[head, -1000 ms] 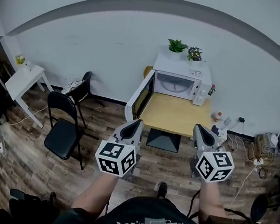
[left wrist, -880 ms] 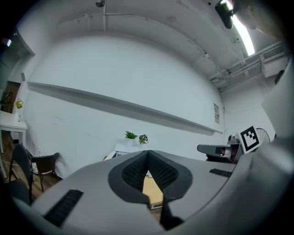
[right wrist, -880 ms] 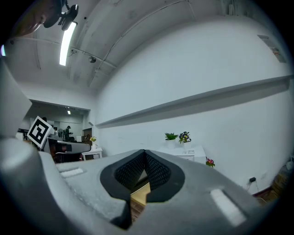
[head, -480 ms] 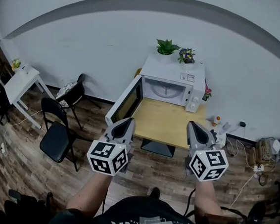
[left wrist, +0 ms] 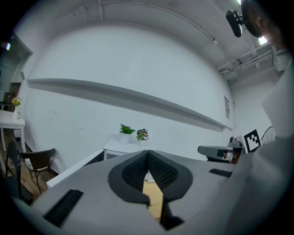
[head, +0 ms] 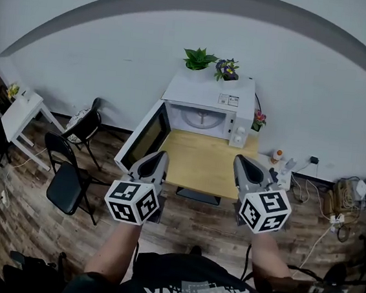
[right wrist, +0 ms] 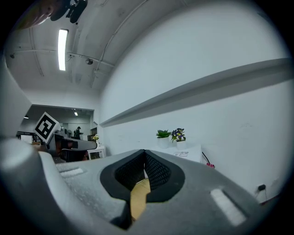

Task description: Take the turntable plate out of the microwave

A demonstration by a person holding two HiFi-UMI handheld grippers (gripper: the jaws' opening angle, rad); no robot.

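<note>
Head view: a white box-shaped microwave (head: 209, 100) stood at upper centre against a pale wall, on the far end of a light wooden table (head: 201, 161). Its door (head: 142, 143) hung open to the left. The round pale turntable plate (head: 201, 120) lay inside the cavity. On top of the microwave sat a green potted plant (head: 197, 58) and a small pot of purple flowers (head: 227, 69). The grey left gripper (head: 160, 154) and grey right gripper (head: 241, 160), each carrying a black-and-white marker cube, were held side by side at mid-frame. Both were well apart from the microwave, with bare tabletop between. Two black folding chairs (head: 68, 177) stood at the left near a white side table (head: 22, 109). A tangle of cables (head: 341, 192) lay on the floor at the right.

Left gripper view: the jaws were pressed together with nothing between them. Past their tips, both plants showed small at centre.

Right gripper view: the jaws met, empty, with a strip of wooden table visible below them. The plants stood just right of centre, and a long ceiling light (right wrist: 63, 48) glowed at upper left.
</note>
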